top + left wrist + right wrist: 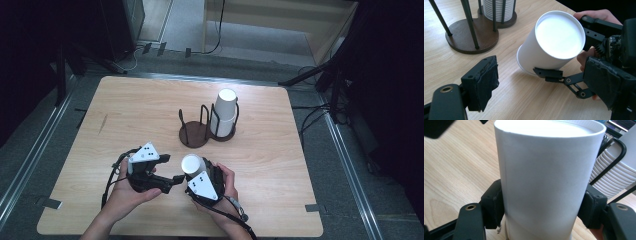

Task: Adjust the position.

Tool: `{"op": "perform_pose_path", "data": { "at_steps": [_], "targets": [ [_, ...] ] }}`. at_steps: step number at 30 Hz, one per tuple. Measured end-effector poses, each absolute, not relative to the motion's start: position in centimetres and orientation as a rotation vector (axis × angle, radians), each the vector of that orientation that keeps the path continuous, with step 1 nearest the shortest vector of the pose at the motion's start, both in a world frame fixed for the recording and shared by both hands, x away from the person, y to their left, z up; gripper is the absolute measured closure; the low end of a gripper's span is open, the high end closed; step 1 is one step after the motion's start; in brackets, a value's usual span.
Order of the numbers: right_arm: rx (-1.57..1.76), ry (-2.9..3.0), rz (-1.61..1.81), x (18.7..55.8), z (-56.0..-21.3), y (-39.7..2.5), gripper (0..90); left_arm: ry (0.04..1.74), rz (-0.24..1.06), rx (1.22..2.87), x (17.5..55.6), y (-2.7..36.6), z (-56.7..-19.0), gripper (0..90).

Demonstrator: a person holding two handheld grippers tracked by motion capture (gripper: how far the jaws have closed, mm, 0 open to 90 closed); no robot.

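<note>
A white paper cup point(190, 163) is held upside down near the table's front edge, its flat bottom point(560, 35) tilted up. My right gripper point(194, 171) is shut on the cup, its pads point(494, 207) pressing both sides of the wall point(541, 182). My left gripper point(170, 170) is just left of the cup, open wide, with its padded fingers point(482, 80) apart and touching nothing. A stack of white cups point(224, 116) stands upside down in the right bay of a dark wire cup rack point(194, 136).
The rack's left bay point(471, 37) holds no cups and its black posts rise between me and the stack point(497, 8). The wooden table point(135, 110) has bare room at left and at far right. Hands hold both grippers at the front edge.
</note>
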State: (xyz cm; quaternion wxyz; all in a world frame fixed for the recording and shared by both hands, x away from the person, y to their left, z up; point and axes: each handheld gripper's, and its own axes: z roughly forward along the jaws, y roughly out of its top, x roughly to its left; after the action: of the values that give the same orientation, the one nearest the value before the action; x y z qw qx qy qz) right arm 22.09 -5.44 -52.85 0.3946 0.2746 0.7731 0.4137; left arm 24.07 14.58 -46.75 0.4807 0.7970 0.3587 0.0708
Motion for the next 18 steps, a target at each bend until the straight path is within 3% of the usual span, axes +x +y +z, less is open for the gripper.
{"op": "perform_pose_path", "data": {
  "at_steps": [18],
  "targets": [
    [0.633, 1.996, 1.052, 21.58, -53.08, -4.79, 32.3, 0.821, 0.196, 2.008, 23.74, 13.56, -47.0, 15.8]
  ]
}}
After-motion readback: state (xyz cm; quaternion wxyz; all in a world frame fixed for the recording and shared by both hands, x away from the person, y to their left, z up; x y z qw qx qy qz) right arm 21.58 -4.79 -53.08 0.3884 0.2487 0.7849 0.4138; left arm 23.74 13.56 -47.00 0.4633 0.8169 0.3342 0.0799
